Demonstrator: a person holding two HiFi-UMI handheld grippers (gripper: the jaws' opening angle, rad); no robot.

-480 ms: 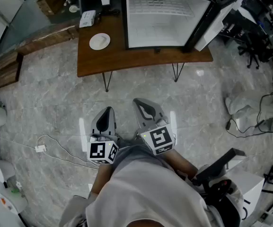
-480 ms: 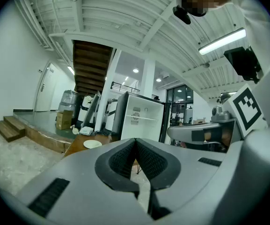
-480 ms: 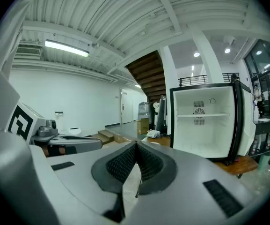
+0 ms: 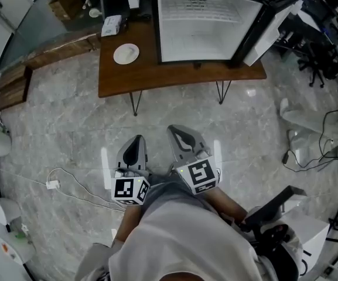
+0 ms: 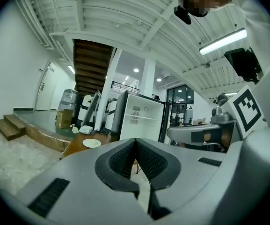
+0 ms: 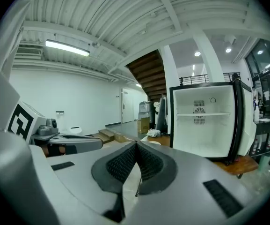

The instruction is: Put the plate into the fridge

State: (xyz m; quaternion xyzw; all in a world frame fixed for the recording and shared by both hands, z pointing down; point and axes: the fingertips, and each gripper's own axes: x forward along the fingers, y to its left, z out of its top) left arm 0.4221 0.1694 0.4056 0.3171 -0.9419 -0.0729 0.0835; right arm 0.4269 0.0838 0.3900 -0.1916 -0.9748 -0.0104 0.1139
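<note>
One round white plate (image 4: pixel 126 54) on the left part of one brown wooden bench (image 4: pixel 174 75), beside one white fridge (image 4: pixel 207 25) with its door open, two tongs well apart from it above the grey marble floor (image 4: pixel 69 127), left tongs (image 4: pixel 136 142) and right tongs (image 4: pixel 178 132) each pressed together, empty

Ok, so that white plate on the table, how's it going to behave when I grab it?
The plate looks stiff and smooth, perhaps ceramic, so it may slip in a pinch and could chip if dropped. It lies flat on the table, so probably only its low rim offers a grip. It looks shallow and thin, so likely light and unlikely to roll.
</note>
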